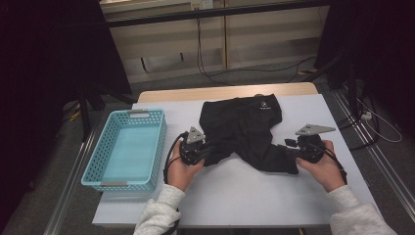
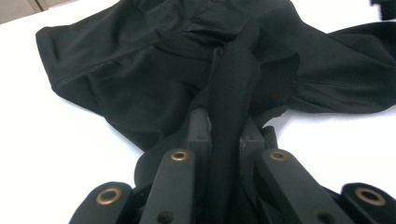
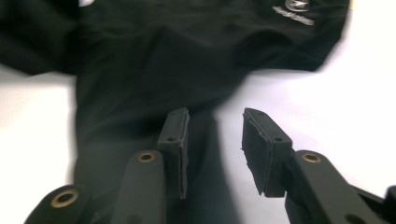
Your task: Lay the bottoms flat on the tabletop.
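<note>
Black shorts (image 1: 247,128) lie limp across the worktop (image 1: 235,196): light, soft fabric, best taken at leg hems. Left claw (image 2: 224,135) clamps a fold; right claw (image 3: 215,140) stands apart.

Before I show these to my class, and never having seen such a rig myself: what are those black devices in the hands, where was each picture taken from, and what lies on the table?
A person sits at a white table holding a hand-held two-jaw gripper in each hand. The high view looks down from above; the other two pictures come from cameras riding on the grippers, looking along their black jaws. On the table lie a pair of black shorts and, to the left, an empty light blue plastic basket. The left gripper is clamped on a fold of one shorts leg. The right gripper is over the other leg with its jaws apart, gripping nothing.
</note>
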{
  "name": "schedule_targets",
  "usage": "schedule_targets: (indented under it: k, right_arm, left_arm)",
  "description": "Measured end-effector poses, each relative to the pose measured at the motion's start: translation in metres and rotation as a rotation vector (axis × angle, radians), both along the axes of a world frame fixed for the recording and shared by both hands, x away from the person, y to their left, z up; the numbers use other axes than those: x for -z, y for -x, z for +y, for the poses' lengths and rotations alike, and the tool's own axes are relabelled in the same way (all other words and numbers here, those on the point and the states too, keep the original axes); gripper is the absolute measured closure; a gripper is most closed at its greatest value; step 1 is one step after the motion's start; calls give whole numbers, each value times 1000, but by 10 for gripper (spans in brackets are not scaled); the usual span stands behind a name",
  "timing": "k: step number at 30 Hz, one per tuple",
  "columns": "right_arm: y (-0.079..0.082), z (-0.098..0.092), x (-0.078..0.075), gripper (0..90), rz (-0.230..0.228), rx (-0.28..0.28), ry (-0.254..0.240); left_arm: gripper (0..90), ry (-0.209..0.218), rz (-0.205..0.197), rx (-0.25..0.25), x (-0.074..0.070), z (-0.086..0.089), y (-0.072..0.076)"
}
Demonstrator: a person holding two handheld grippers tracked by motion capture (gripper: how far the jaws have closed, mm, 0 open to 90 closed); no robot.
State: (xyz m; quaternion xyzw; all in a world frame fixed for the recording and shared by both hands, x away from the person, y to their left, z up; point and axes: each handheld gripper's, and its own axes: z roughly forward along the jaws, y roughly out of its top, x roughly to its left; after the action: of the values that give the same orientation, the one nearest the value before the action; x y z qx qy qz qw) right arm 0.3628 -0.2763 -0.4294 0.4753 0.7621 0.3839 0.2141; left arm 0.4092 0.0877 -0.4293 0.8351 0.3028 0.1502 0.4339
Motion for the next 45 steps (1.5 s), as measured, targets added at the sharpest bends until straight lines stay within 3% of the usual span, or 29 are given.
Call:
schedule_targets:
  k: [3, 7, 8, 10, 13, 16, 20, 24, 27, 33, 36, 39, 40, 42, 45]
  right_arm:
    - [-15, -1, 10, 549, 18, 39, 11]
    - [-25, 8, 24, 551, 69, -7, 36]
    - [-26, 13, 28, 593, 88, -28, 71]
    - [-26, 16, 30, 770, 99, -44, 35]
    - [-24, 16, 28, 877, 103, -56, 37]
    - [-17, 7, 20, 882, 100, -40, 34]
    - [3, -13, 0, 883, 40, -25, -14]
    - [20, -23, -5, 868, 26, -41, 23]
    - [25, -24, -3, 791, 32, -37, 48]
    - [8, -20, 0, 670, -8, 7, 70]
    - [-7, -15, 10, 644, 19, 15, 84]
    - [-18, -9, 23, 584, 61, 33, 139]
    - [-20, -8, 27, 595, 81, 27, 158]
    - [-20, -7, 28, 671, 92, -2, 111]
    - [-19, -3, 28, 813, 92, -39, 122]
  left_arm:
    - [807, -8, 1, 0, 2, 1, 0]
    - [807, -5, 7, -4, 2, 1, 0]
    - [808, -8, 10, -2, 2, 2, 0]
    - [807, -12, 5, 0, 3, 2, 0]
    - [808, -15, 8, -5, 3, 3, 1]
    - [808, -22, 10, -3, 3, 4, 1]
    - [809, -31, 13, -4, 5, 3, 1]
    - [809, -38, 15, -1, 5, 0, 2]
    - [809, -43, 15, 7, 4, -2, 2]
    - [809, -53, 24, 11, 7, -4, 2]
    - [809, -51, 26, 8, 8, -3, 2]
    - [809, -50, 28, 8, 9, -2, 2]
    - [808, -51, 32, 10, 9, -1, 3]
    - [809, -55, 31, 8, 9, 0, 2]
    - [809, -57, 33, 7, 10, 0, 3]
